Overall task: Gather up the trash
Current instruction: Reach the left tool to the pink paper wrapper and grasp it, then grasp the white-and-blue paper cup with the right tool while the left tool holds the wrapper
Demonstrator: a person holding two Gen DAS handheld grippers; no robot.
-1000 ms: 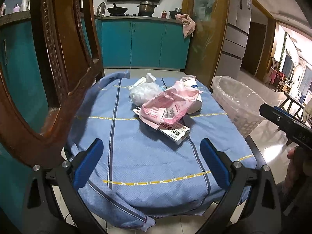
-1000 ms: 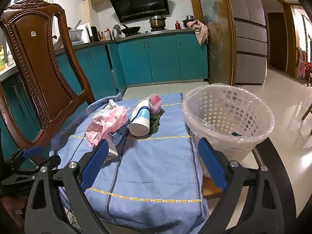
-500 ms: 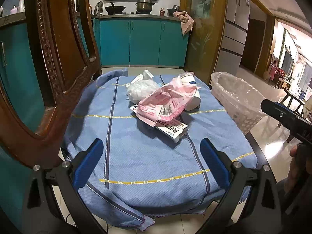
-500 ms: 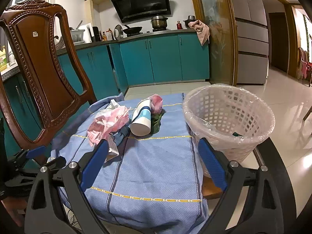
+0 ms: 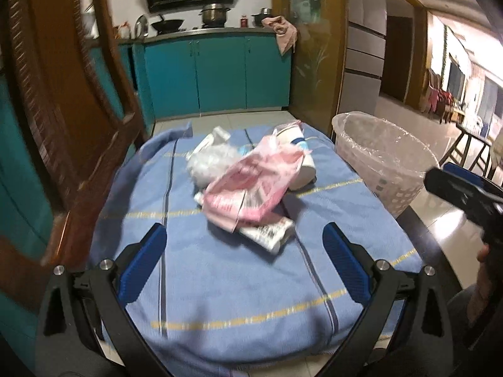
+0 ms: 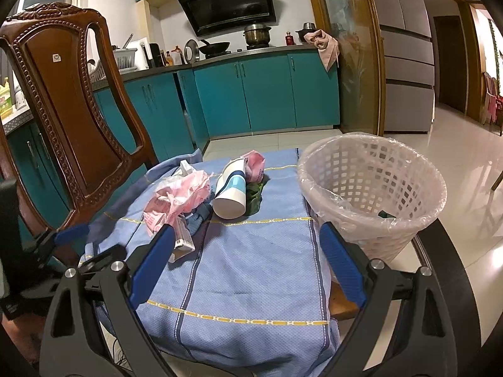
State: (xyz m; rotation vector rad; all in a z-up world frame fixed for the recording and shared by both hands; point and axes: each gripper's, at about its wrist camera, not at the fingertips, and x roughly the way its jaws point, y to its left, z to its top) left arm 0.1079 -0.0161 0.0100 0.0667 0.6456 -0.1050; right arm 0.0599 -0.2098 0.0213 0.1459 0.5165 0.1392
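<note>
The trash lies in a heap ahead of both tools on the blue cloth (image 5: 220, 282) that covers the desk: a crumpled pink wrapper (image 5: 251, 182) lies over a flat white carton (image 5: 270, 234), with a white plastic bag (image 5: 210, 160) beyond it and a tipped white-and-blue paper cup (image 6: 231, 193) beside it, some green scrap (image 6: 255, 196) just past the cup. The left hand-held gripper (image 5: 245, 267) has its jaws spread wide and holds nothing; the pink wrapper sits straight ahead of it, between the lines of its fingers. The right hand-held gripper (image 6: 246, 270) is likewise spread and empty, with the lined trash basket (image 6: 371, 194) just ahead to its right. A good first pick would likely be the topmost wrapper: come in low, pinch a raised fold rather than the flat sheet, and lift slowly so the carton underneath does not drag along. Print shows on the wrapper and carton, but it is too blurred to read.
</note>
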